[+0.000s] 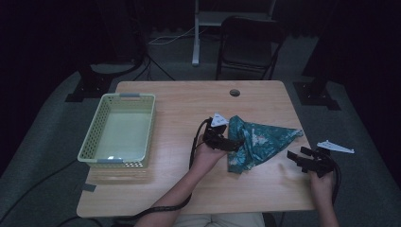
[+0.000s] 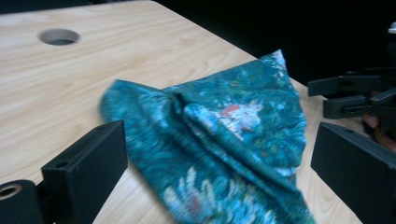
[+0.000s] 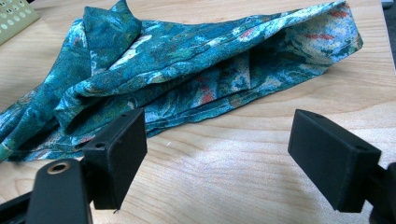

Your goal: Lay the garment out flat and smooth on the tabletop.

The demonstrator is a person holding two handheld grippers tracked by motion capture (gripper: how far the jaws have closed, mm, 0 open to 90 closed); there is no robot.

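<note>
The left gripper [image 1: 235, 142] sits at the cloth's near-left edge with its jaws spread wide and nothing between them; in the left gripper view the left gripper [image 2: 219, 158] has the teal patterned cloth [image 2: 219, 135] lying across the gap between its two black jaws, under them rather than pinched. The right gripper [image 1: 297, 157] rests off to the right, near the table's right edge, jaws also fully apart and empty; in the right gripper view the right gripper [image 3: 217, 154] looks over bare wood at the cloth [image 3: 187, 74] just beyond its tips, not touching.

The cloth [image 1: 255, 142] is loosely folded into a long, rumpled wedge. In the high view its long axis runs from a bunched end near the left gripper out to a pointed tip at the upper right, toward the table's right edge. It lies on the right half of the wooden table [image 1: 189, 189], between the two grippers and much closer to the left one.

A pale green basket [image 1: 99, 127] stands well apart on the left side of the table. A round cable hole [image 1: 235, 92] sits near the far edge. Nothing lies between either gripper and the cloth.
</note>
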